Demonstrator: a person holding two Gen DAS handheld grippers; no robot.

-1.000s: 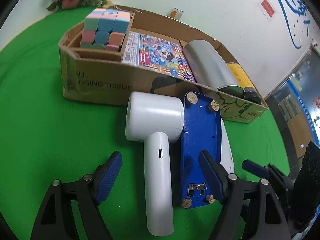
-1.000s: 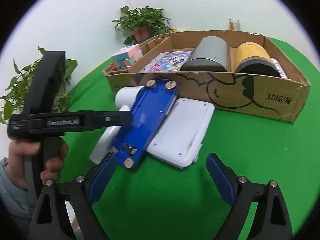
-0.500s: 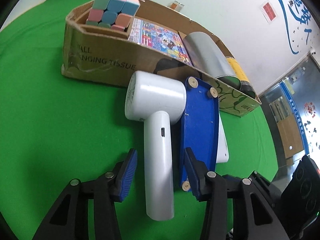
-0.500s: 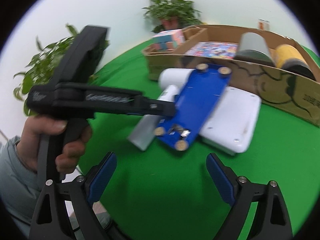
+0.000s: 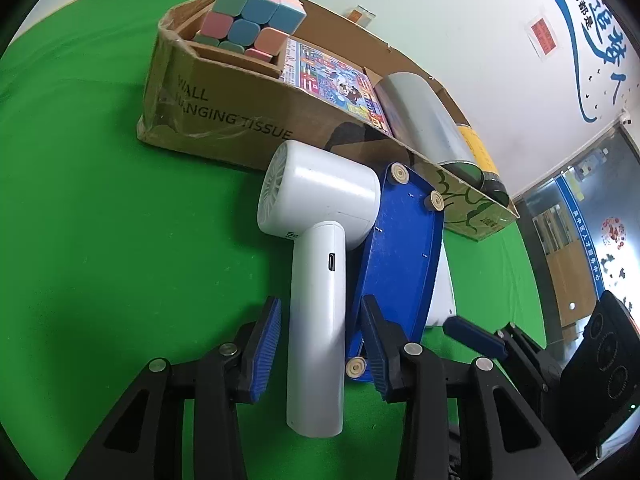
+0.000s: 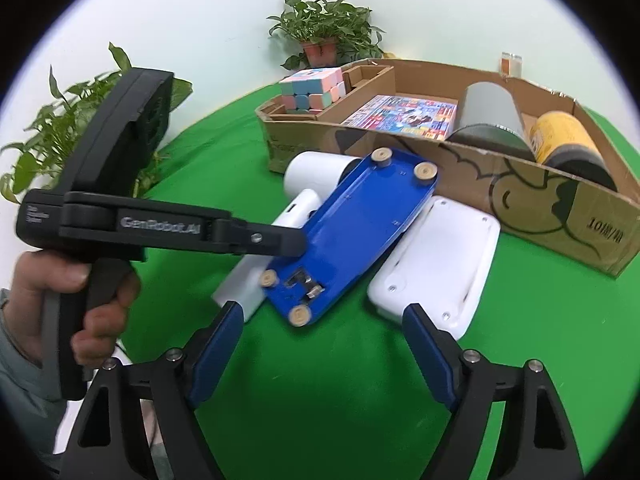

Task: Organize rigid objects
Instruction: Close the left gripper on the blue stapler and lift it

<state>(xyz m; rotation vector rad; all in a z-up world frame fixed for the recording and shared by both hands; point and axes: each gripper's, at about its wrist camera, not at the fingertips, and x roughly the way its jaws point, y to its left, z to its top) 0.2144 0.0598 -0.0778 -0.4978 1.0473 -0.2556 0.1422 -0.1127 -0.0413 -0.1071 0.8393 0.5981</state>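
While the left claw (image 5: 318,344) brackets the white plastic handheld fan's handle (image 5: 316,320), pads not visibly touching, grasp step underway; next: clench. Right claw (image 6: 320,344) spread, empty.

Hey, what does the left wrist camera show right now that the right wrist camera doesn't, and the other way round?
Only the left wrist view shows the left gripper straddling the white handheld fan's handle, plus its USB port. Only the right wrist view shows the open right gripper, the person's hand and the potted plants. Both show the blue tray, cardboard box and pastel cube.
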